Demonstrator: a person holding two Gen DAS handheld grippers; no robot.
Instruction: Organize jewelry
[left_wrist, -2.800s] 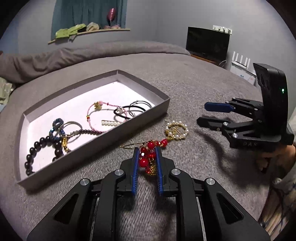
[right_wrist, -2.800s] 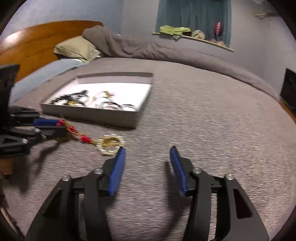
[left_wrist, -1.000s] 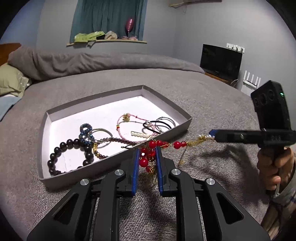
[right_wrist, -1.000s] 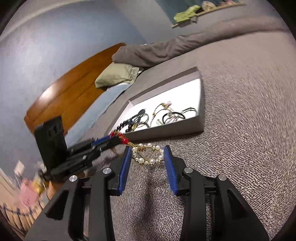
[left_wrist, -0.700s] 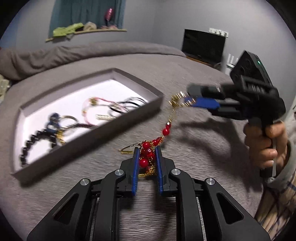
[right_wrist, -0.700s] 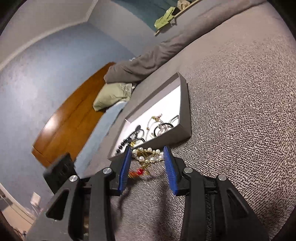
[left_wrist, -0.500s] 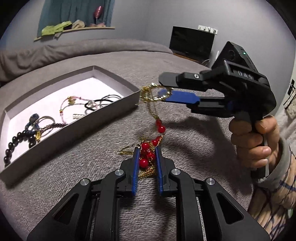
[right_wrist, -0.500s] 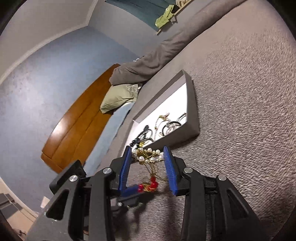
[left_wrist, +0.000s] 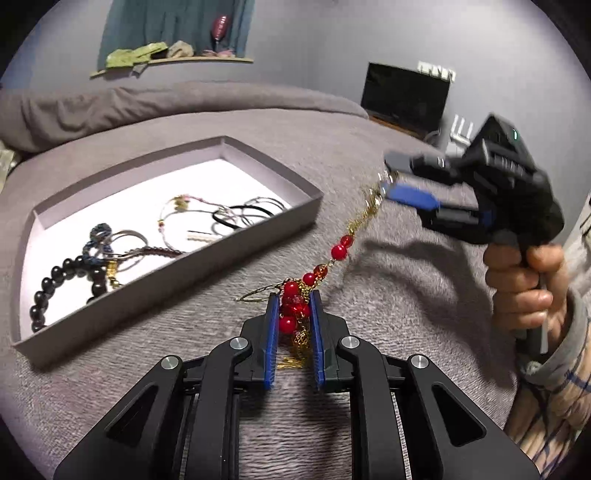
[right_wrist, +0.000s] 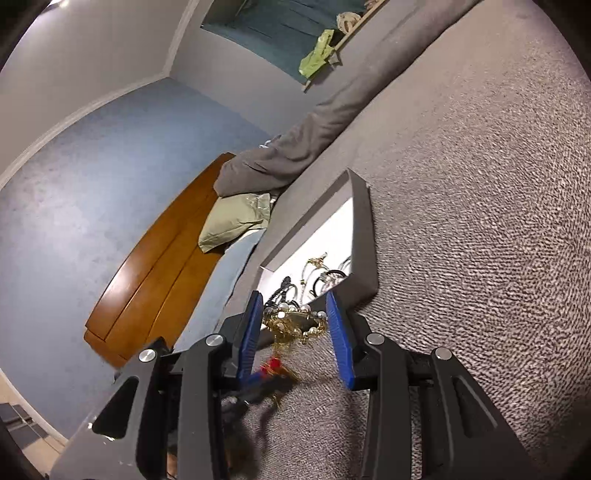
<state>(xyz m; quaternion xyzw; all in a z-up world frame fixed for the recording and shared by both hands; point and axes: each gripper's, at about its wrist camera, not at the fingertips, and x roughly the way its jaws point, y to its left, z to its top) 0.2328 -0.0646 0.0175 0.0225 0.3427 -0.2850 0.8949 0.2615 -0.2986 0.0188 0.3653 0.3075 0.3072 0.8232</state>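
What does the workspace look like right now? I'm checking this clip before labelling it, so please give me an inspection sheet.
Surface: grey bedspread, textured, under everything.
Job's things: red-bead and gold-chain piece stretched between both grippers, its pearl ring end in the right one; grey tray with white floor holds a black bead bracelet, hair ties and thin bracelets.
Clutter: nothing seen on the bedspread beside the tray.
Grippers: left gripper shut on the red beads; right gripper shut on the pearl ring, held by a hand.
Cables: nothing seen.
Surroundings: wooden headboard, green pillow, dark screen, shelf with cloths.
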